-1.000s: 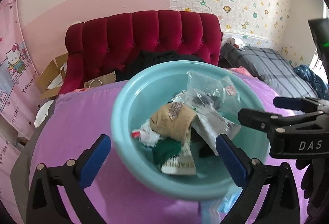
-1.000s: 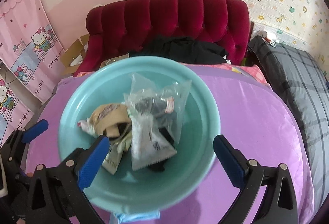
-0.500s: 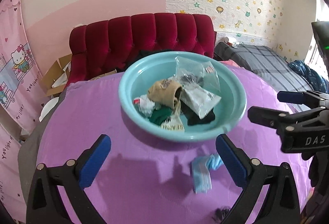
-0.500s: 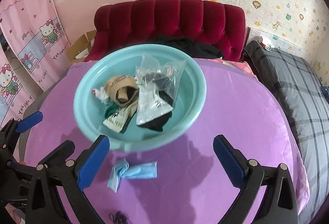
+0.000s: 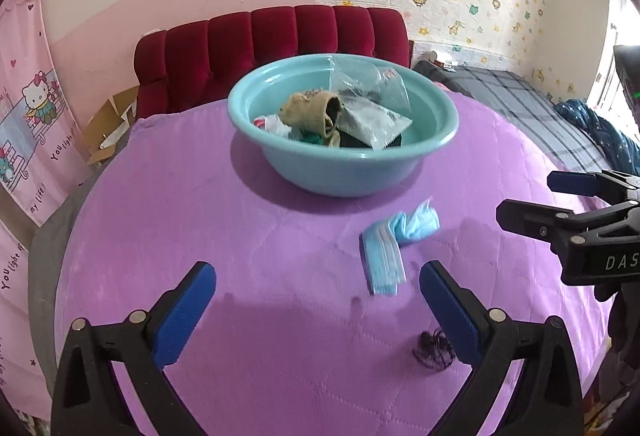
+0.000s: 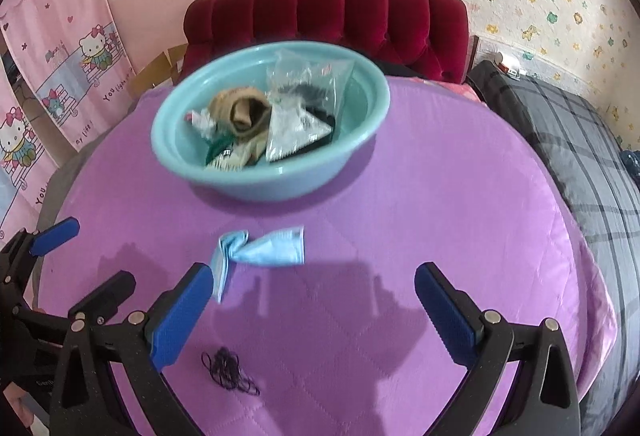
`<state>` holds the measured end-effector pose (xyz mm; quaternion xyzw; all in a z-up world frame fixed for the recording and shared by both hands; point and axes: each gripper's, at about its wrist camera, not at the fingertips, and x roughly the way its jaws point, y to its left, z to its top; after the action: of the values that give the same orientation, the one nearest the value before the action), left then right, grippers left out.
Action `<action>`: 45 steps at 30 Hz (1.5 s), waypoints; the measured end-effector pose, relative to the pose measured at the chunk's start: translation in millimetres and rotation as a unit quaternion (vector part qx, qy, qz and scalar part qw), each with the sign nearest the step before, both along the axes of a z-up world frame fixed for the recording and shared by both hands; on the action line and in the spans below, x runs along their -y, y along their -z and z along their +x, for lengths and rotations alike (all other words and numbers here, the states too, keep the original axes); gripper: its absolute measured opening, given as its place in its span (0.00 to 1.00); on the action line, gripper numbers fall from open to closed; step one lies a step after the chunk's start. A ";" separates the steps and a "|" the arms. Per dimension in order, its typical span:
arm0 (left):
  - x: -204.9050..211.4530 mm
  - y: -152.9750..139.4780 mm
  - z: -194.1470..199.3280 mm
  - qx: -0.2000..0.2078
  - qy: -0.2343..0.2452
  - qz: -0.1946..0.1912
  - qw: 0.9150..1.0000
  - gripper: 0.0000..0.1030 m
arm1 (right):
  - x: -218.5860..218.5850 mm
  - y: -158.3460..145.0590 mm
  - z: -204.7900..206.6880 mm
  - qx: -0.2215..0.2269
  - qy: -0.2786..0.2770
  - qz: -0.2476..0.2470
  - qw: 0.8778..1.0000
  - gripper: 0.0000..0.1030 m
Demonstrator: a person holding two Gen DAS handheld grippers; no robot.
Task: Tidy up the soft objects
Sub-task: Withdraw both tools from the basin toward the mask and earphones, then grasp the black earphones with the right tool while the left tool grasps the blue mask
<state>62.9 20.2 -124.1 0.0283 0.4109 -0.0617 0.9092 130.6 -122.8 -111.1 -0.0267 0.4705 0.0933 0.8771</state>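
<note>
Blue face mask [image 5: 394, 252] on purple cover, teal basin [image 5: 344, 172] beyond, both claws spread, empty.

A: What does the teal basin [image 5: 340, 172] hold?
B: A tan rolled sock [image 5: 314, 112], clear plastic packets [image 5: 374, 104], and white, green and dark soft items, heaped together.
A: And outside it?
B: A crumpled blue face mask [image 5: 394, 248] lies flat near the basin; a tangled dark hair tie [image 6: 230, 372] lies nearer the camera.
</note>
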 end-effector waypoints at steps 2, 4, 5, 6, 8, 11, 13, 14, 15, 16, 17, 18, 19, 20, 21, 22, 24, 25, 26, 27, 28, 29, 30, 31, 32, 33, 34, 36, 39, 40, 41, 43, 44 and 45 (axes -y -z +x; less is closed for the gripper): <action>1.1 4.2 -7.3 -0.001 0.003 0.002 1.000 1.00 | 1.3 6.2 -6.3 -0.003 0.000 0.000 1.000 1.00; 2.6 12.1 -11.7 -0.013 0.006 0.007 1.000 1.00 | 0.8 14.7 -13.7 -0.006 -0.003 -0.001 1.000 1.00; 3.9 15.3 -12.7 -0.017 0.005 0.009 1.000 1.00 | 0.1 18.2 -16.2 -0.007 -0.004 -0.002 1.000 1.00; 3.7 18.5 -14.4 -0.019 0.004 0.011 1.000 1.00 | -0.5 22.3 -18.8 -0.010 -0.008 -0.002 1.000 1.00; 3.0 23.0 -17.0 -0.022 0.005 0.014 1.000 1.00 | -2.5 31.9 -22.5 -0.020 -0.013 -0.002 1.000 1.00; 1.6 28.0 -20.8 -0.023 0.007 0.020 1.000 1.00 | -5.5 44.2 -27.0 -0.037 -0.019 0.005 0.999 1.00; -0.2 31.4 -21.6 -0.024 0.007 0.025 0.999 1.00 | -7.9 51.8 -28.6 -0.049 -0.025 0.015 0.998 1.00; -1.7 33.0 -21.6 -0.025 0.006 0.026 0.999 1.00 | -9.6 55.0 -29.1 -0.054 -0.029 0.019 0.998 1.00; -2.8 35.3 -22.7 -0.027 0.004 0.025 0.999 1.00 | -11.8 57.8 -30.0 -0.056 -0.033 0.021 0.998 0.98; -4.9 37.4 -22.8 -0.030 0.002 0.020 0.999 1.00 | -14.4 60.0 -30.9 -0.058 -0.038 0.022 0.997 0.95; -7.6 39.2 -22.5 -0.032 -0.001 0.017 0.999 1.00 | -17.3 62.7 -31.9 -0.060 -0.043 0.022 0.997 0.92; -9.5 39.9 -22.1 -0.031 -0.004 0.018 0.999 1.00 | -20.0 65.3 -33.3 -0.059 -0.050 0.021 0.997 0.87; -11.6 40.1 -22.2 -0.030 -0.007 0.019 0.999 1.00 | -22.1 66.7 -34.4 -0.060 -0.054 0.019 0.997 0.81; -13.8 40.6 -22.0 -0.030 -0.009 0.015 0.999 1.00 | -24.2 68.8 -35.0 -0.063 -0.059 0.018 0.996 0.79; -15.5 41.3 -21.8 -0.031 -0.011 0.011 0.999 1.00 | -25.7 70.8 -35.7 -0.065 -0.064 0.021 0.996 0.76; -16.6 42.0 -21.6 -0.032 -0.012 0.010 0.999 1.00 | -27.1 73.1 -36.7 -0.068 -0.068 0.026 0.995 0.75; -17.2 42.8 -20.8 -0.034 -0.013 0.008 0.999 1.00 | -31.9 78.4 -39.0 -0.076 -0.082 0.036 0.993 0.69; -17.0 43.1 -20.5 -0.035 -0.013 0.005 0.999 1.00 | -34.0 80.5 -39.9 -0.078 -0.087 0.038 0.992 0.65; -17.0 43.3 -20.1 -0.035 -0.013 0.004 0.999 1.00 | -36.5 83.6 -40.8 -0.082 -0.092 0.039 0.992 0.54; -15.8 43.6 -18.9 -0.035 -0.012 0.004 0.999 1.00 | -39.3 88.6 -41.2 -0.094 -0.099 0.043 0.990 0.35; -14.6 43.8 -18.4 -0.035 -0.010 0.005 0.999 1.00 | -40.2 92.1 -40.8 -0.103 -0.101 0.046 0.988 0.18; -13.0 44.0 -18.0 -0.035 -0.008 0.005 0.999 1.00 | -39.6 94.4 -40.7 -0.110 -0.098 0.052 0.988 0.18; -11.6 44.0 -17.4 -0.035 -0.006 0.005 0.999 1.00 | -38.6 93.9 -40.7 -0.110 -0.094 0.054 0.988 0.14; -9.5 44.1 -16.2 -0.036 -0.003 0.002 0.999 1.00 | -38.0 92.2 -40.4 -0.110 -0.093 0.056 0.988 0.12; -8.0 43.8 -14.8 -0.036 -0.001 0.001 0.999 1.00 | -37.4 90.0 -39.6 -0.109 -0.093 0.056 0.988 0.12; -6.1 43.6 -13.8 -0.035 0.000 0.001 0.999 1.00 | -36.7 87.1 -39.3 -0.105 -0.093 0.054 0.989 0.11; -3.9 43.6 -12.2 -0.035 0.002 0.000 0.999 1.00 | -35.5 84.1 -38.5 -0.101 -0.092 0.049 0.989 0.11; 0.7 43.8 -8.3 -0.037 0.006 -0.004 0.999 1.00 | -31.8 79.0 -34.4 -0.096 -0.087 0.046 0.991 0.10; 7.1 43.3 -2.3 -0.039 0.010 -0.014 0.999 1.00 | -20.6 71.4 -27.5 -0.095 -0.074 0.053 0.991 0.10; 9.0 43.1 0.2 -0.039 0.010 -0.018 0.999 1.00 | -17.0 69.3 -25.4 -0.093 -0.069 0.053 0.992 0.09; 10.8 43.1 3.0 -0.038 0.009 -0.021 0.999 1.00 | -13.6 67.4 -22.9 -0.092 -0.065 0.054 0.992 0.09; 14.3 43.8 9.3 -0.038 0.007 -0.024 0.999 1.00 | -7.5 63.4 -17.8 -0.087 -0.056 0.054 0.993 0.09; 15.8 44.5 12.1 -0.038 0.007 -0.027 0.999 1.00 | -4.3 61.4 -15.0 -0.084 -0.052 0.054 0.994 0.09; 17.5 45.4 15.5 -0.038 0.007 -0.032 0.999 1.00 | -1.6 60.5 -13.3 -0.083 -0.049 0.054 0.994 0.09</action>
<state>78.4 2.6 -169.5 0.0001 0.4429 -0.0826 0.8928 117.4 -121.1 -171.7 0.0053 0.5338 0.1633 0.8297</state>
